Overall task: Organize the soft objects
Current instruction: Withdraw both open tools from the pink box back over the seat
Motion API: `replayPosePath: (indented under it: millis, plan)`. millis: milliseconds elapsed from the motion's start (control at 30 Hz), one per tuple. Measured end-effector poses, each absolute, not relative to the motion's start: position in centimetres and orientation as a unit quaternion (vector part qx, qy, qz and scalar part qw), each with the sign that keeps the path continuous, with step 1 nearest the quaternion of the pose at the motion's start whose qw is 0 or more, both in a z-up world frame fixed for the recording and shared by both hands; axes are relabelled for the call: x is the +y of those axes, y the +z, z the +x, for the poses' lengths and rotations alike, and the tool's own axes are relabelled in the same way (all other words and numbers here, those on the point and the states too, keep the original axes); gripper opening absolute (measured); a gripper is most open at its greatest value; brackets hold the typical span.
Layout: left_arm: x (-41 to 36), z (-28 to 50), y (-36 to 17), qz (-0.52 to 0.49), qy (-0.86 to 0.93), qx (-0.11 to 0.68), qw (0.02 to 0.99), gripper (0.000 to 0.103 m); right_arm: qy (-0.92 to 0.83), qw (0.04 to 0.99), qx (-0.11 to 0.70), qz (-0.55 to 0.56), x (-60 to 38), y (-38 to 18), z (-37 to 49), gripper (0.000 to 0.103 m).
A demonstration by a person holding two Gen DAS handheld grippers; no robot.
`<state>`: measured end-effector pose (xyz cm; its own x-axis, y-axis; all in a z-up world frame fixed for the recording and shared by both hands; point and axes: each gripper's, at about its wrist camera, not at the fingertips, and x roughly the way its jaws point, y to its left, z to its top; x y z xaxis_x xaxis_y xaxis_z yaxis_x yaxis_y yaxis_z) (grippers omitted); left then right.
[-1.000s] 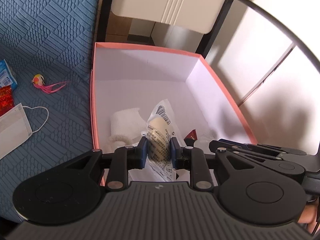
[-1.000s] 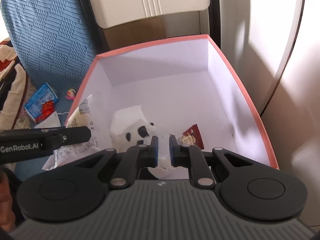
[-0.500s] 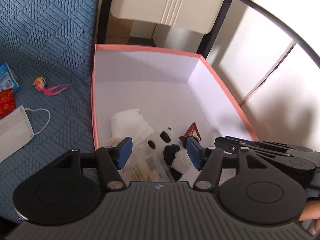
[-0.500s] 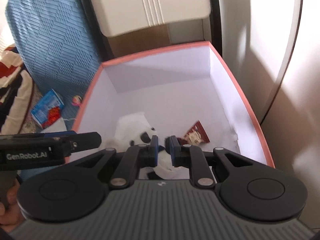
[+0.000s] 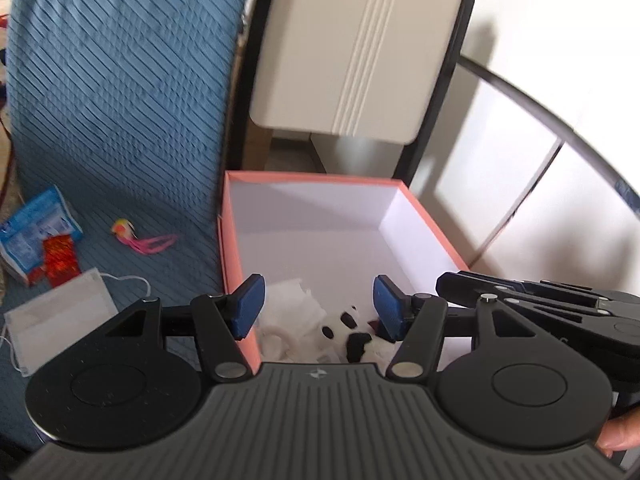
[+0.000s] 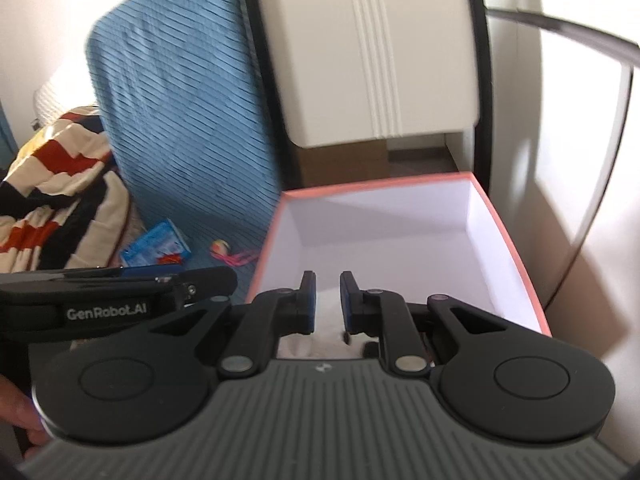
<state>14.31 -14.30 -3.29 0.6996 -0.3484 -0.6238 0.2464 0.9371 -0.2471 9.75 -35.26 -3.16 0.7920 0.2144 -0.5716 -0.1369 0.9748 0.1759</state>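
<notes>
A pink box [image 5: 424, 220] with a white inside stands beside the blue bedcover. In its near end lie a panda plush [image 5: 354, 334] and white cloth [image 5: 296, 308]. My left gripper [image 5: 319, 306] hangs open above that end, nothing between its blue pads. My right gripper [image 6: 328, 304] is shut to a narrow slit and empty, over the same near end of the box [image 6: 500, 216]; white cloth [image 6: 324, 334] shows below it. Each gripper appears in the other's view: the right gripper [image 5: 540, 308] to the right, the left gripper [image 6: 120, 300] to the left.
On the blue bedcover [image 5: 120, 100] left of the box lie a blue packet [image 5: 36, 236], a red packet [image 5: 60, 260], a face mask [image 5: 60, 316] and a small pink-and-yellow toy [image 5: 128, 230]. A striped blanket [image 6: 52, 184] lies further left. A beige panel [image 5: 352, 52] stands behind the box.
My left gripper opened and let a plastic-wrapped packet drop into the box. Both grippers then rose and pulled back, so the box now sits lower and farther in both views.
</notes>
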Motion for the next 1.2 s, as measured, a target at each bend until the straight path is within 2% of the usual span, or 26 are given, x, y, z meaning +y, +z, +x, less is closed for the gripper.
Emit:
replayPosePath:
  millis: [567,1200]
  plan:
    - [-8.3,8.7,-1.8,-0.070,-0.099,0.298,0.947,0.066,0.134,0.945,0.296,0.044,-30.0,-3.5,5.8,0.017]
    - [-1.9,6.6,-5.7,-0.090,-0.062,0.312,0.944,0.066,0.160,0.939,0.302,0.023,-24.5,-7.6,4.8,0.017]
